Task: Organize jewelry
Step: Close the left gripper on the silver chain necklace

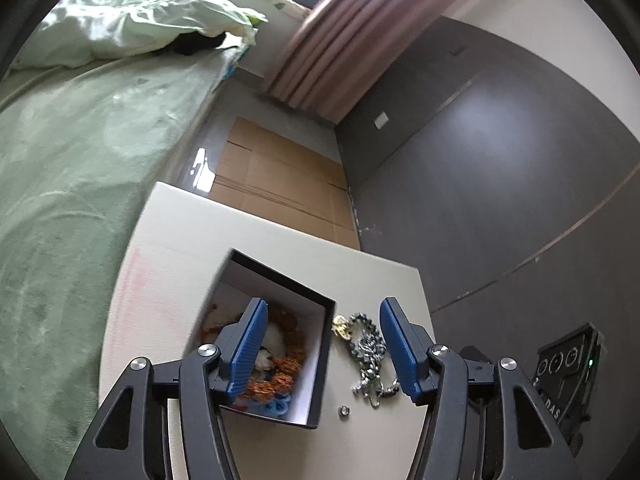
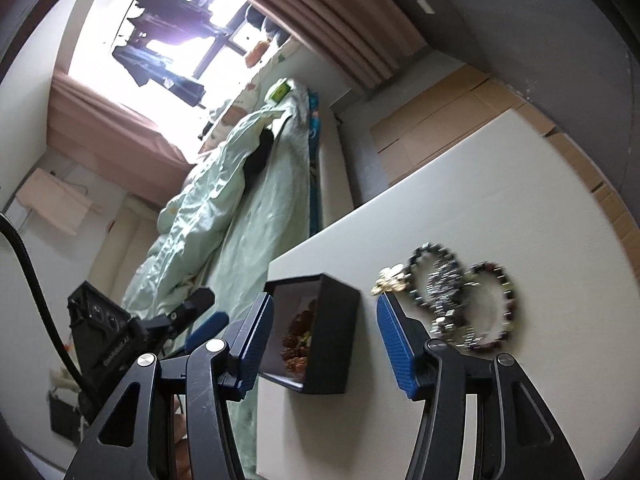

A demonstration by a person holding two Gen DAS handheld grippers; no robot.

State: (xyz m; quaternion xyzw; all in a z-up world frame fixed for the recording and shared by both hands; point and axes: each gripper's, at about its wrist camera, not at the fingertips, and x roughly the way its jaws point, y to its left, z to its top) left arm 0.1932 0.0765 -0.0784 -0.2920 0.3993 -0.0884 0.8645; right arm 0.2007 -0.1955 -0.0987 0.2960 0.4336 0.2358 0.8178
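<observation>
A black box [image 1: 320, 364] with a white inside stands on the white table [image 1: 180, 264]. It holds an orange beaded bracelet [image 1: 288, 364], white pieces and a blue piece [image 1: 276, 405]. Right of the box lie a gold piece [image 1: 341, 326], a heap of silver and dark chain bracelets [image 1: 368, 354] and a small ring [image 1: 343, 411]. My left gripper [image 1: 323, 305] hangs open above the box's right side, with nothing between its pads. My right gripper [image 2: 325, 301] is open too, in front of the box [image 2: 340, 320], with nothing held. The chain bracelets [image 2: 438, 280], a dark beaded bracelet [image 2: 498, 304] and the gold piece [image 2: 388, 280] lie to its right.
A bed with green bedding [image 1: 80, 168] runs along the table's left side. Flattened cardboard [image 1: 280, 176] covers the floor beyond the table, by a dark wall [image 1: 500, 184] and a pink curtain [image 1: 332, 40]. The other gripper's black body [image 1: 568, 376] shows at the right.
</observation>
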